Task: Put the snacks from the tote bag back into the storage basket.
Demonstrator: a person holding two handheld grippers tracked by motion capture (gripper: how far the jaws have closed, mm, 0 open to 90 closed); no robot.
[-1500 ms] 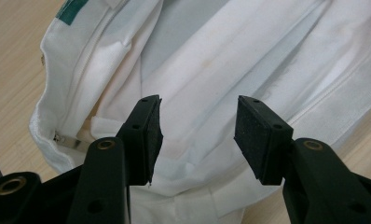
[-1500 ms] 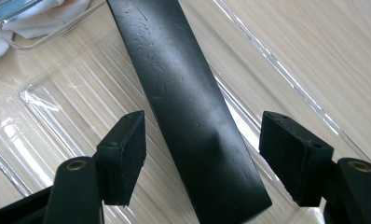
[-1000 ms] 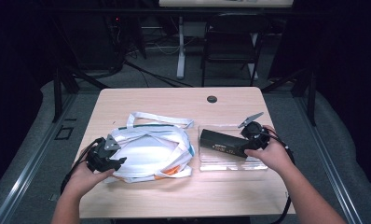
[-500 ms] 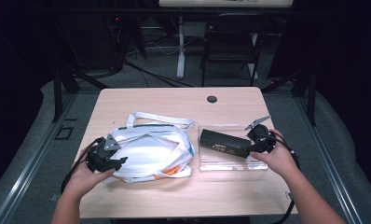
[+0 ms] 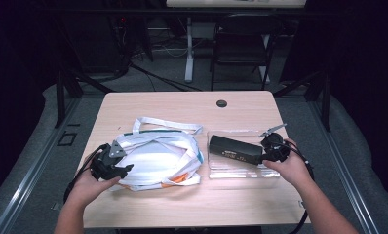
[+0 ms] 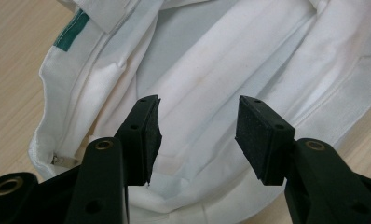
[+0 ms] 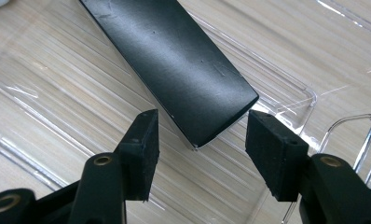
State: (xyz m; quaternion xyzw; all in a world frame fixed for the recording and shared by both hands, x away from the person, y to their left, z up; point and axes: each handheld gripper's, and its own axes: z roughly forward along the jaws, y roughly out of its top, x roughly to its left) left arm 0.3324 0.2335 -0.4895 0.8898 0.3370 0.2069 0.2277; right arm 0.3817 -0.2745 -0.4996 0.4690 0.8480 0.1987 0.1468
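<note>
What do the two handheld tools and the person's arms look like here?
Both tools, left and right, are black, each with a black cable trailing off and a grey three-cornered plate on top. Up close, each has two black jaws with brass-coloured rivets and rough, square black pads. The forearms are bare, with no sleeves in view.

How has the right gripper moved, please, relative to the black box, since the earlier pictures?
Yes. The right gripper has drawn back toward the table's right edge, from over the black box to its right end, its jaws closing, not yet pressing.
</note>
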